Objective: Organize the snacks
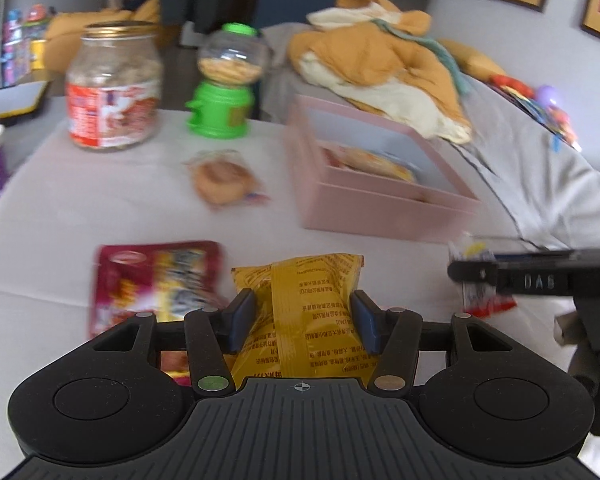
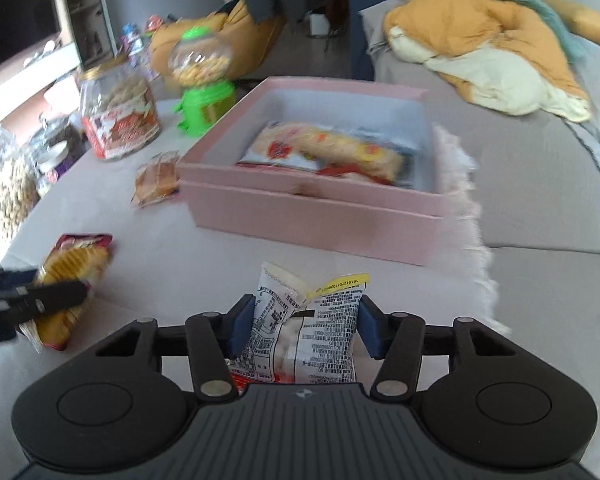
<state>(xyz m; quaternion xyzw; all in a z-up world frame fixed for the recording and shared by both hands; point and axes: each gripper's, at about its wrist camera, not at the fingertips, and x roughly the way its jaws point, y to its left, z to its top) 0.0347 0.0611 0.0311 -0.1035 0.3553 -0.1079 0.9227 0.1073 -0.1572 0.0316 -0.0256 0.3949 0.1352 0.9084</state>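
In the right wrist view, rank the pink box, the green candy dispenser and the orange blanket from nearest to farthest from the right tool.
1. Pink box, on the table straight ahead.
2. Green candy dispenser, behind the box's left corner.
3. Orange blanket, far right on the bed.

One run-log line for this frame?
left tool: shut on yellow packet | right tool: shut on white packet | pink box: open, snacks inside

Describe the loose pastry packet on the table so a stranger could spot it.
Start at the pink box. Just off its left front corner lies a clear pastry packet, alone on the pale cloth. Unlike the other packets, no hand-held gripper is on it.
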